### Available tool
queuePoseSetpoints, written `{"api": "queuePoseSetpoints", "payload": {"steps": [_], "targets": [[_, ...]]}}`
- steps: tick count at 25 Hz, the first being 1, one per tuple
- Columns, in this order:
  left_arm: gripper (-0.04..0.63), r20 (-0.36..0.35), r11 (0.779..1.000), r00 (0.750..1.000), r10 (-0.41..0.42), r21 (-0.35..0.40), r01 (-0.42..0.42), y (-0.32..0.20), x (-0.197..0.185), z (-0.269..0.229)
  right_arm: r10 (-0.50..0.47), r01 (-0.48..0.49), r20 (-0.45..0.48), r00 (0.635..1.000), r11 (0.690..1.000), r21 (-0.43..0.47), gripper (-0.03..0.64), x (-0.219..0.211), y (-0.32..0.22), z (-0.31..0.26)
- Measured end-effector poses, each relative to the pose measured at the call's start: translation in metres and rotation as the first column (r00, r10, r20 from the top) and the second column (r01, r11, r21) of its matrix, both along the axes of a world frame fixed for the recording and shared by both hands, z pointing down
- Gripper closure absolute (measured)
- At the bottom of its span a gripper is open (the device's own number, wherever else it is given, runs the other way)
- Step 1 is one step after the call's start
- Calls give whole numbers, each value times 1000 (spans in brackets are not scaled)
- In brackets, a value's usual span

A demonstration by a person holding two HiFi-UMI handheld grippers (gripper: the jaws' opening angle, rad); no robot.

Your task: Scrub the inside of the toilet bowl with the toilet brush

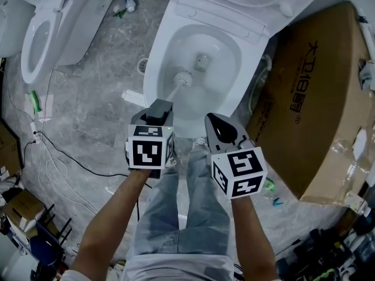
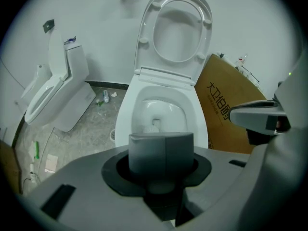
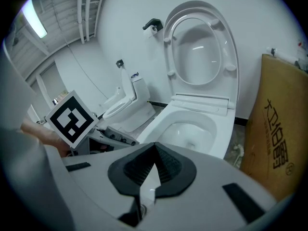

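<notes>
Grey floor (image 1: 99, 107) held toilet (image 1: 153, 69) ahead of left gripper (image 1: 159, 107), second toilet (image 1: 82, 16) and cables (image 1: 55, 157) leftward, cardboard box (image 1: 316, 110) rightward.

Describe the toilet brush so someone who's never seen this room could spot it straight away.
Find the white toilet with its lid up, beside the cardboard box. Inside its bowl sits the toilet brush: a round white bristle head on a pale handle running to the left gripper, the only object in the bowl.
</notes>
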State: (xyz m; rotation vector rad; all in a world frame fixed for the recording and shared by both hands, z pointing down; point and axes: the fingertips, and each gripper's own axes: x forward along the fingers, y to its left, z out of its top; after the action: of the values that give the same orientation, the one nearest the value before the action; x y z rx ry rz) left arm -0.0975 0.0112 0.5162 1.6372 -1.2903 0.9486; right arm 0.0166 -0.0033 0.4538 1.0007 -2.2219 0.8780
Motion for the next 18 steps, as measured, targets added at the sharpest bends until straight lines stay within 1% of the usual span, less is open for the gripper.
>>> {"api": "queuePoseSetpoints", "payload": {"steps": [5, 9, 18], "targets": [[439, -11, 1000, 1000, 20, -16, -20, 16, 8, 1, 6, -6, 3, 1000, 1000, 0, 618, 0, 6, -1], [439, -21, 999, 1000, 21, -28, -21, 26, 14, 2, 11, -11, 5, 1000, 1000, -3, 618, -1, 11, -1], [439, -56, 997, 996, 63, -33, -65, 27, 45, 6, 33, -33, 1, 999, 999, -3, 618, 11, 8, 0]]}}
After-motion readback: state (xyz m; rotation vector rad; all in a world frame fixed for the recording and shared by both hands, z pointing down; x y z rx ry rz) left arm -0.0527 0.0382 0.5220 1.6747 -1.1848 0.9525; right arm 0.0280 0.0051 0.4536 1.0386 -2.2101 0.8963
